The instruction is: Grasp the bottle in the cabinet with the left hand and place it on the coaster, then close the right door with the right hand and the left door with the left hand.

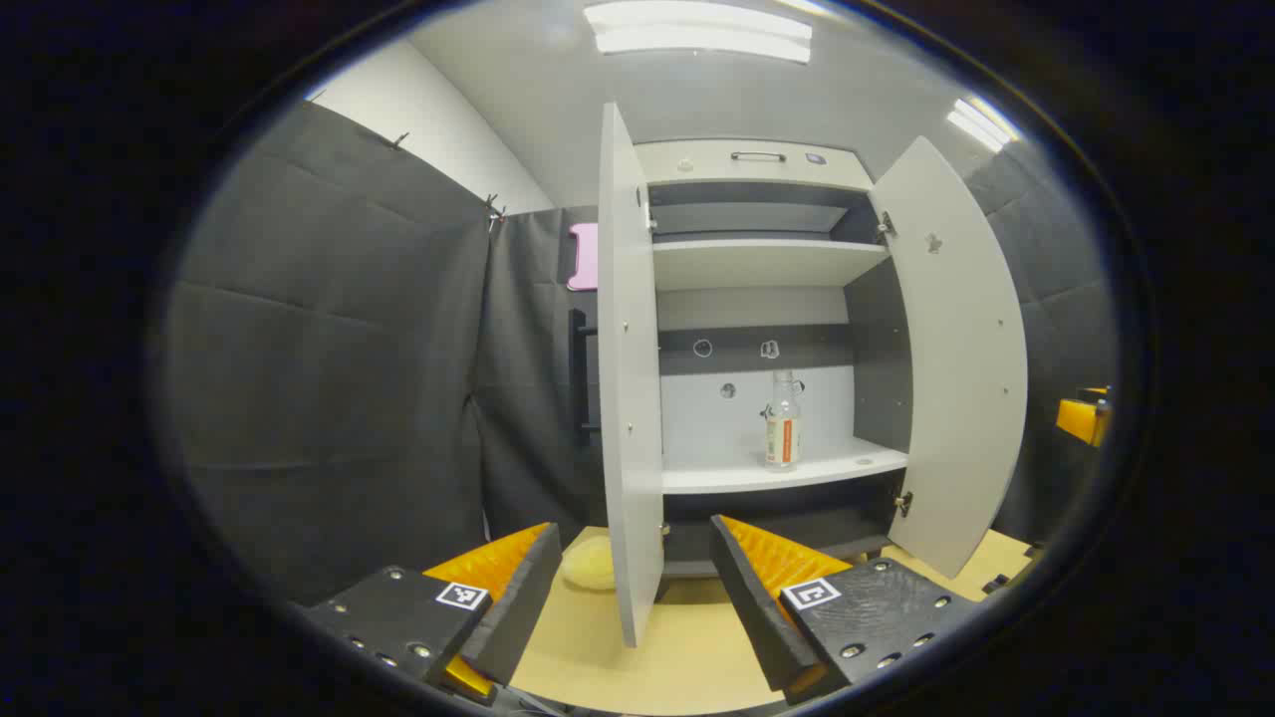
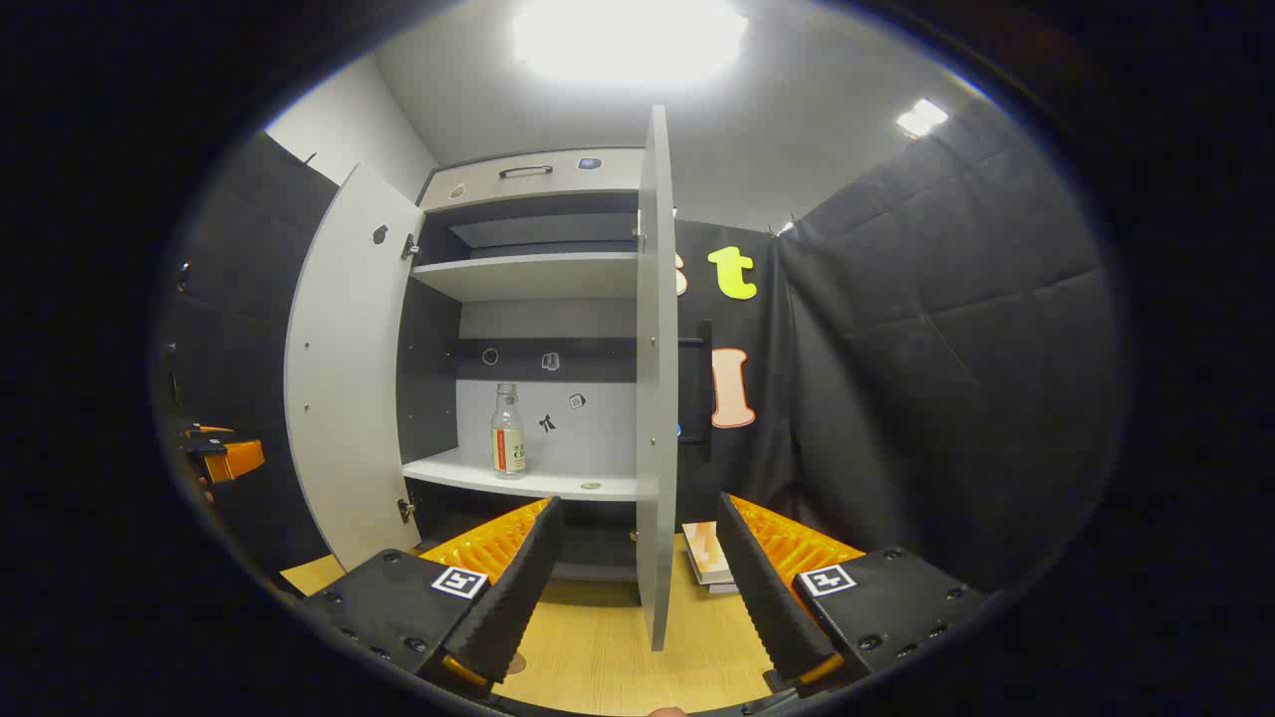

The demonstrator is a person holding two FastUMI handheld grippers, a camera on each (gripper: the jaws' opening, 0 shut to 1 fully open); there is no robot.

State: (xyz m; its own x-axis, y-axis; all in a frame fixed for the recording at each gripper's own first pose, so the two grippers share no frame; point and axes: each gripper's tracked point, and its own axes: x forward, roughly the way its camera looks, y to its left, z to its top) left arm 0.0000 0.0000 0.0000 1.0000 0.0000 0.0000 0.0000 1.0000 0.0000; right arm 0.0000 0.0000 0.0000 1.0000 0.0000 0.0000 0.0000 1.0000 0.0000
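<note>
I see a pale wooden worktop (image 1: 687,647) carrying a grey cabinet (image 1: 757,164) with its left door (image 1: 630,398) and right door (image 1: 961,358) swung open. A clear, uncapped bottle (image 1: 783,420) with a red-and-white label stands upright on the lower shelf (image 1: 787,470). My left gripper (image 1: 637,607) and right gripper (image 2: 637,588) hang before it, fingers apart, empty.

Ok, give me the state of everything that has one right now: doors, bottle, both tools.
Clear plastic bottle: upright on the lower shelf, ungrasped.
Grey left cabinet door: open.
Grey right cabinet door: open.
Left tool: open, holding nothing.
Right tool: open, holding nothing.
</note>
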